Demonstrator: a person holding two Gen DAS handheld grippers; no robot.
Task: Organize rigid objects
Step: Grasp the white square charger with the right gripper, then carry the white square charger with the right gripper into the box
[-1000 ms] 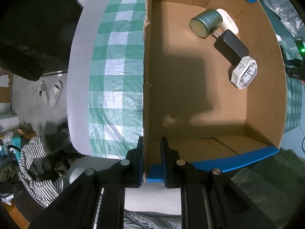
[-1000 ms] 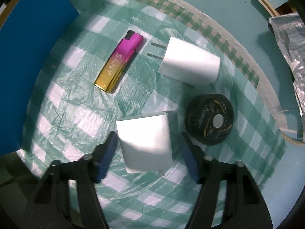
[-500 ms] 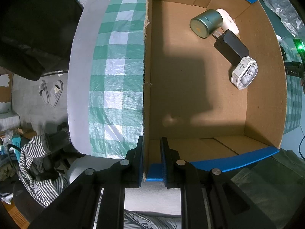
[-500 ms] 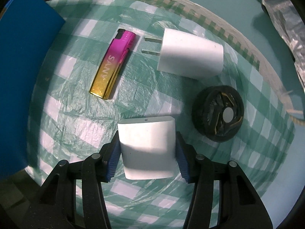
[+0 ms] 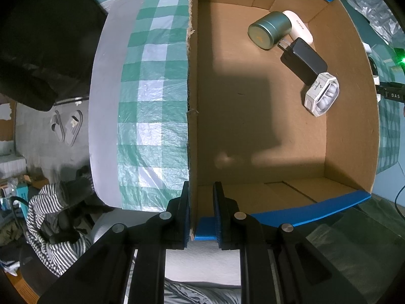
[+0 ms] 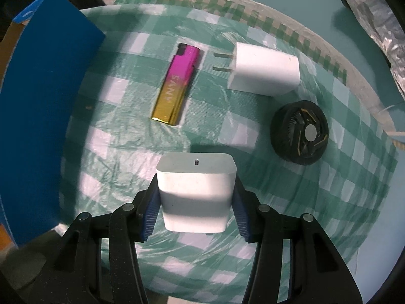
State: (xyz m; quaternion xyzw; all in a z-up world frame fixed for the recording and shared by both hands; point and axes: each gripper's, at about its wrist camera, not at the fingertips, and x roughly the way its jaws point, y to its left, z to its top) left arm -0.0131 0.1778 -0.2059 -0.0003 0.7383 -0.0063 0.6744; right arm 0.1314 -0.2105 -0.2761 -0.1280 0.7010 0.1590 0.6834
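Note:
My right gripper (image 6: 195, 197) is shut on a white charger block (image 6: 195, 190) and holds it above the green checked cloth (image 6: 121, 136). On the cloth lie a pink-and-gold lighter (image 6: 177, 81), a white plug adapter (image 6: 265, 72) and a black round fan (image 6: 300, 133). My left gripper (image 5: 201, 202) is shut on the left wall of the cardboard box (image 5: 192, 101). Inside the box are a green tin (image 5: 269, 33), a white device (image 5: 300, 26), a black power bank (image 5: 303, 59) and a white earbud case (image 5: 321, 93).
The box's blue outer side (image 6: 43, 106) stands at the left of the right wrist view. Crinkled silver foil (image 6: 374, 17) lies at the far right. In the left wrist view, striped clothing (image 5: 48, 215) and slippers (image 5: 67, 126) lie on the floor beyond the table edge.
My right gripper closed on the white charger block and lifted it off the cloth. The left gripper and the box have stayed still.

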